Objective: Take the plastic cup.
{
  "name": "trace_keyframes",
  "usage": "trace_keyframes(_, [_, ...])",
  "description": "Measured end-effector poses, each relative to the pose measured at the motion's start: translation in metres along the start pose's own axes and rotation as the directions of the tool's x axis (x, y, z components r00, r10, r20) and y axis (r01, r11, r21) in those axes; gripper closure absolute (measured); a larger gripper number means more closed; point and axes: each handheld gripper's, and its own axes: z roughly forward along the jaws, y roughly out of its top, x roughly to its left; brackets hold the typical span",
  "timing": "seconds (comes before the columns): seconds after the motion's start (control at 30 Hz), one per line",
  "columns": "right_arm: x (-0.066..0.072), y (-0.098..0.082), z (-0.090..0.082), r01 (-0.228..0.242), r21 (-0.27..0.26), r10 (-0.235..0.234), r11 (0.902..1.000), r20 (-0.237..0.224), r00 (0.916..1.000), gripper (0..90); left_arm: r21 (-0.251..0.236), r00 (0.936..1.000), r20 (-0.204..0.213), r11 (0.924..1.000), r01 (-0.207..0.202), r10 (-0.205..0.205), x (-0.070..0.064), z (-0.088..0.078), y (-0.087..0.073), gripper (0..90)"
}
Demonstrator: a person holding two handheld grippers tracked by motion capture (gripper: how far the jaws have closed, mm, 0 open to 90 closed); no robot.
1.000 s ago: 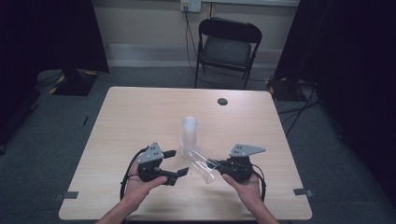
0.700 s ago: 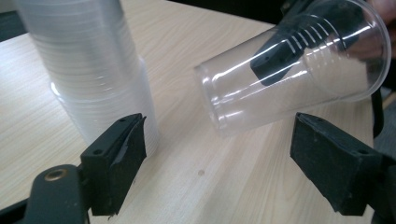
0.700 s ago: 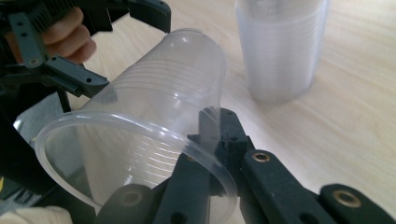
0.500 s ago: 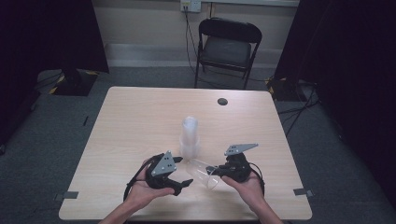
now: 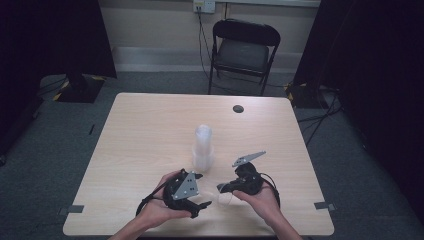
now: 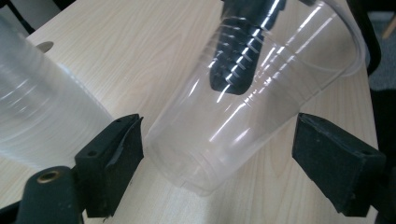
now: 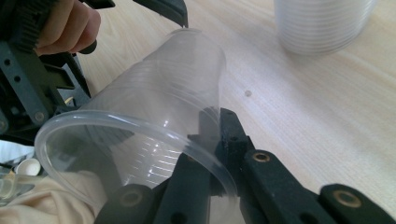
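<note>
Jaws of the right gripper [image 5: 220,188] are pinched shut on the rim wall of a clear cup [image 7: 140,135], one jaw inside the mouth and one outside, as the right gripper view shows. The cup lies tilted, mouth toward the right gripper and base pointing at the left gripper [image 5: 204,203]. In the high view the cup [image 5: 225,198] sits low over the table [image 5: 140,130] between the two grippers, near the front edge; whether it touches the wood I cannot tell.

The left gripper has just been opening its jaws and now stands wide. In the left gripper view the base of the cup [image 6: 233,116] lies between its pads: the left-hand pad [image 6: 116,158] is just beside the base, possibly touching it, and the other pad [image 6: 336,158] is well apart from it. The right gripper's jaw shows dark through the cup wall near the top of that view.

Each gripper is held in a hand [image 5: 160,210], the other hand [image 5: 260,200] on the right, with forearms coming in from the front edge.

Beyond the grippers, a stack [image 5: 203,147] of clear cups stands upright, mouth down, near the table's middle. A small dark hole [image 5: 238,108] marks the far side of the table, and a chair [image 5: 243,50] stands behind it.
</note>
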Motion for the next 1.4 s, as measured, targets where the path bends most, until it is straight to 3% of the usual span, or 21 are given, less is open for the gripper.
trace_keyframes(0.23, [0.001, 0.002, 0.007, -0.009, 0.038, 0.009, 0.9993, -0.021, 0.9997, 90.0, 0.035, 0.9969, 0.001, 0.9963, -0.079, 0.079, -0.004, 0.007, -0.001, 15.9])
trace_keyframes(0.33, [0.001, 0.003, 0.008, -0.006, 0.044, 0.007, 0.9990, -0.024, 0.9997, 90.0, 0.018, 0.9968, -0.001, 0.9966, -0.080, 0.080, -0.006, 0.010, -0.001, 16.3])
trace_keyframes(0.4, [0.002, 0.004, 0.009, -0.007, 0.043, 0.008, 0.9991, -0.026, 0.9996, 90.0, 0.029, 0.9947, 0.002, 0.9943, -0.103, 0.103, -0.005, 0.011, 0.000, 16.7])
trace_keyframes(0.7, [0.002, 0.004, 0.011, -0.010, 0.035, 0.011, 0.9993, -0.016, 0.9998, 89.9, 0.013, 0.9952, 0.002, 0.9951, -0.098, 0.098, -0.010, 0.016, 0.001, 21.7])
trace_keyframes(0.83, [0.003, 0.005, 0.012, -0.015, 0.028, 0.015, 0.9995, -0.015, 0.9998, 89.6, 0.008, 0.9915, 0.001, 0.9915, -0.130, 0.130, -0.013, 0.017, 0.005, 23.9])
trace_keyframes(1.1, [0.003, 0.005, 0.015, -0.031, 0.015, 0.031, 0.9994, -0.014, 0.9994, 89.3, -0.003, 0.9885, 0.004, 0.9885, -0.151, 0.151, -0.018, 0.019, 0.010, 24.9])
trace_keyframes(1.17, [0.004, 0.005, 0.018, -0.036, 0.018, 0.037, 0.9992, -0.015, 0.9992, 89.3, -0.016, 0.9903, 0.009, 0.9903, -0.138, 0.138, -0.020, 0.020, 0.011, 25.0])
trace_keyframes(1.2, [0.004, 0.004, 0.019, -0.042, 0.020, 0.042, 0.9989, -0.016, 0.9990, 89.3, -0.018, 0.9881, 0.003, 0.9879, -0.154, 0.154, -0.020, 0.020, 0.012, 25.3])
trace_keyframes(1.23, [0.005, 0.004, 0.021, -0.048, 0.018, 0.048, 0.9987, -0.021, 0.9986, 89.3, -0.028, 0.9910, 0.007, 0.9907, -0.134, 0.134, -0.021, 0.019, 0.013, 24.9])
trace_keyframes(1.27, [0.006, 0.004, 0.022, -0.049, 0.023, 0.049, 0.9985, -0.019, 0.9986, 89.3, -0.024, 0.9872, 0.004, 0.9869, -0.160, 0.160, -0.020, 0.019, 0.014, 25.4])
trace_keyframes(1.37, [0.008, 0.005, 0.023, -0.048, 0.011, 0.048, 0.9988, -0.015, 0.9987, 89.4, -0.027, 0.9891, 0.001, 0.9887, -0.147, 0.148, -0.022, 0.018, 0.014, 25.7])
trace_keyframes(1.4, [0.008, 0.005, 0.023, -0.051, 0.012, 0.051, 0.9986, -0.014, 0.9986, 89.5, -0.027, 0.9864, -0.002, 0.9860, -0.165, 0.165, -0.021, 0.018, 0.014, 25.7])
